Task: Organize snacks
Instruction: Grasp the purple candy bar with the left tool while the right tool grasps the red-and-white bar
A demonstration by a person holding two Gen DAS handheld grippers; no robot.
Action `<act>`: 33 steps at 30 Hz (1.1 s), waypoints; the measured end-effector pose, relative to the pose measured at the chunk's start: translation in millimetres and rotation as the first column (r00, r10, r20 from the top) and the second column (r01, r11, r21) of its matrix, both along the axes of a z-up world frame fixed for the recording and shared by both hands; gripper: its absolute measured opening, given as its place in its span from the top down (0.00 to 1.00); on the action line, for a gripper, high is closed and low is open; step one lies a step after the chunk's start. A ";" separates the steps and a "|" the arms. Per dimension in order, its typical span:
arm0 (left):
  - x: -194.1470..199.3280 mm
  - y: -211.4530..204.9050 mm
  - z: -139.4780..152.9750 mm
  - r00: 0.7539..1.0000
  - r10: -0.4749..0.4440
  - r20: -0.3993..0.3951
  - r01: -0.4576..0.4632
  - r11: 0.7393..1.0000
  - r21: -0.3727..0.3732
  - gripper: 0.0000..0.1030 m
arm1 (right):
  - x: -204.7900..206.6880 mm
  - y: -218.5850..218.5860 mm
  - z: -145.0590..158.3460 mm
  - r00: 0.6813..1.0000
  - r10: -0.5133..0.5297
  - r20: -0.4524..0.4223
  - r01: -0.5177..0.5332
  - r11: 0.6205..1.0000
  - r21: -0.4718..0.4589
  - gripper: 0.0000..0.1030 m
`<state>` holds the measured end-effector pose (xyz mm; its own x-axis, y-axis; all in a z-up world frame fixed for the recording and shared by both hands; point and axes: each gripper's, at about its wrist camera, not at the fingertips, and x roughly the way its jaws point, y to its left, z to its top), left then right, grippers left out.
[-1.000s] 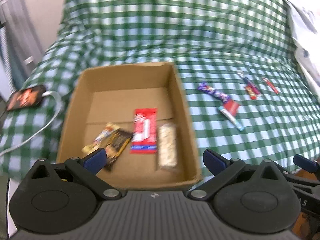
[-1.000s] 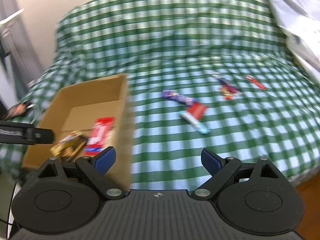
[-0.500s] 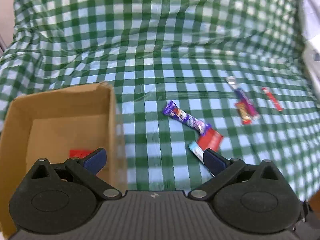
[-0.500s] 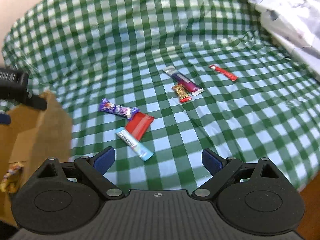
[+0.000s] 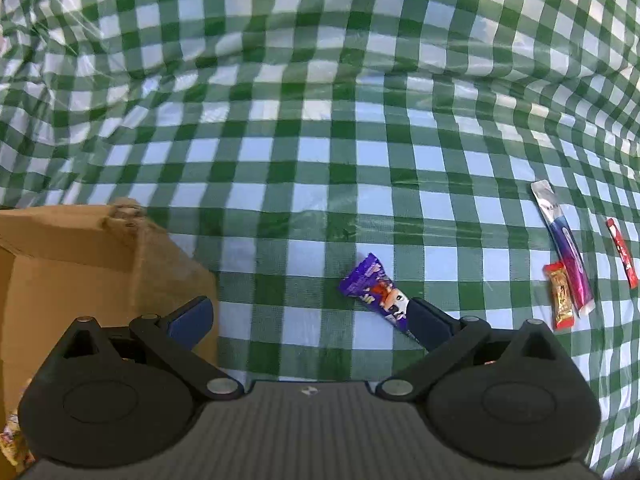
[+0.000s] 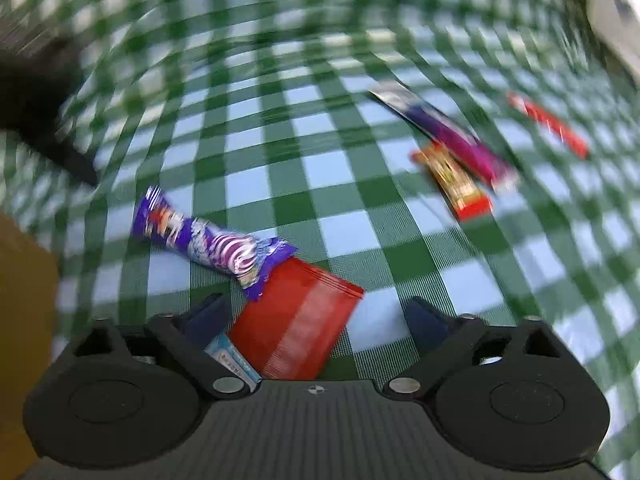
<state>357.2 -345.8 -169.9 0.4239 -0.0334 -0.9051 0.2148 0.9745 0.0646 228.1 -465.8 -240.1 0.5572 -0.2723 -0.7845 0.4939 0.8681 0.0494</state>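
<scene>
1. I see a purple crinkly candy wrapper [image 6: 208,240] lying flat on the green and white checked cloth [image 6: 340,168] that covers the bed.
2. One end of it touches a flat red shiny packet [image 6: 296,320], and it looks like it lies over the packet's top corner.
3. A thin blue and white bar [image 6: 232,360] peeks out from under the red packet, close to my right camera.
4. My right gripper [image 6: 316,316] is wide open and holds nothing. The red packet sits between its two fingers, low near the cloth.
5. Farther off on the right lie a long purple and silver stick pack [image 6: 444,132] and a small orange and red bar [image 6: 456,184], just beside each other.
6. A thin red stick [image 6: 548,124] lies apart from those two, more to the right.
7. This right view is blurry, so I cannot read any words on the snacks.
8. My left gripper [image 5: 308,316] is also wide open and holds nothing. In its view, the purple candy wrapper [image 5: 376,292] lies by the tip of its right finger, and I cannot tell if they touch.
9. A brown cardboard box [image 5: 80,256] stands on the cloth at the left, just beside the left finger.
10. The dark shape at the far left of my right view is too smeared to make out.
</scene>
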 end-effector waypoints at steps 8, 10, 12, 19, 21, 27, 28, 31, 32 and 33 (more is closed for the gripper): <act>12.5 -29.4 -37.9 0.991 -0.005 -0.134 -0.006 0.997 -0.081 0.00 | -58.6 -22.7 10.5 0.996 -0.048 0.076 0.046 0.999 0.019 0.53; 17.0 -35.6 -50.8 0.984 -0.007 -0.179 -0.011 0.995 -0.104 0.00 | -74.6 -40.5 17.0 0.986 -0.126 0.109 0.121 0.991 0.053 0.53; 22.4 -38.6 -63.7 0.978 0.027 -0.206 -0.049 0.993 -0.103 0.00 | -87.2 -55.6 22.6 0.974 -0.181 0.137 0.177 0.983 0.042 0.53; 22.3 -38.0 -60.7 0.989 0.086 -0.121 -0.094 0.994 -0.060 0.67 | -102.3 -79.4 23.7 0.958 -0.237 0.160 0.229 0.971 0.066 0.53; 18.0 -32.0 -54.9 0.987 0.063 -0.147 -0.077 0.993 -0.091 0.86 | -101.4 -77.0 25.6 0.960 -0.227 0.162 0.220 0.974 0.059 0.53; -18.8 -13.9 -17.5 0.996 -0.016 -0.082 0.008 0.995 -0.099 0.85 | -107.9 -57.1 47.9 0.967 -0.171 0.191 0.169 0.985 0.025 0.53; -27.0 -12.7 -10.9 0.996 -0.030 -0.079 0.021 0.994 -0.108 0.85 | -112.5 -52.8 53.8 0.967 -0.160 0.196 0.161 0.987 0.015 0.53; -51.8 0.8 13.6 0.996 -0.072 -0.056 0.065 0.991 -0.118 0.85 | -120.3 -41.9 69.3 0.969 -0.138 0.203 0.141 0.990 0.004 0.53; -61.5 7.1 21.6 0.996 -0.081 -0.046 0.075 0.990 -0.120 0.85 | -123.7 -38.1 75.1 0.969 -0.135 0.204 0.137 0.990 0.003 0.53; -71.0 14.2 30.0 0.995 -0.090 -0.038 0.084 0.988 -0.127 0.85 | -127.3 -34.1 81.3 0.970 -0.131 0.207 0.134 0.991 0.000 0.53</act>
